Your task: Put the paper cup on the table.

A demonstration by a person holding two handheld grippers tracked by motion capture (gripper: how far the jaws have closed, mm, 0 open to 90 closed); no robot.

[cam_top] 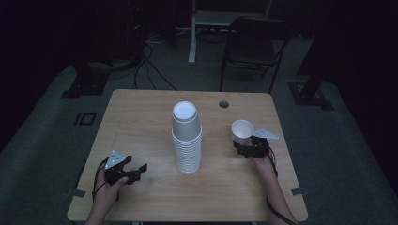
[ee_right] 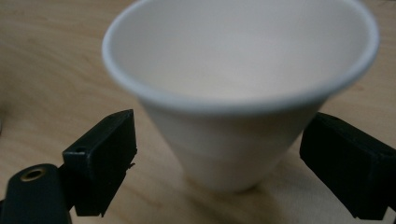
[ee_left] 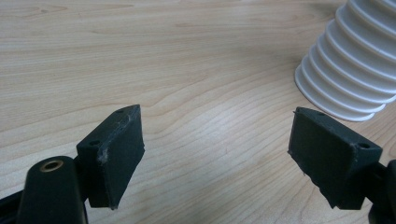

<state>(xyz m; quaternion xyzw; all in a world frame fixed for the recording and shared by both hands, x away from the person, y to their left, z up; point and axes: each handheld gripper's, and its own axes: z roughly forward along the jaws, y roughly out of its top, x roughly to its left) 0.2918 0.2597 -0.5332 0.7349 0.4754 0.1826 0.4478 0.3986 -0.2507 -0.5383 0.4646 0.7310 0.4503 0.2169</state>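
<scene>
Right gripper (ee_right: 219, 154) spread wide, jaws either side of a single white paper cup (ee_right: 238, 88) standing upright on the wooden table (cam_top: 141, 112), gaps showing on both sides, nothing clamped. Left gripper (ee_left: 215, 154) also wide open, holding nothing, low over bare wood, with the inverted cup stack (ee_left: 355, 60) ahead and to its right.

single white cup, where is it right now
In the high view the single cup stands upright on the table's right side, between the right gripper's open jaws, right of the cup stack.
</scene>
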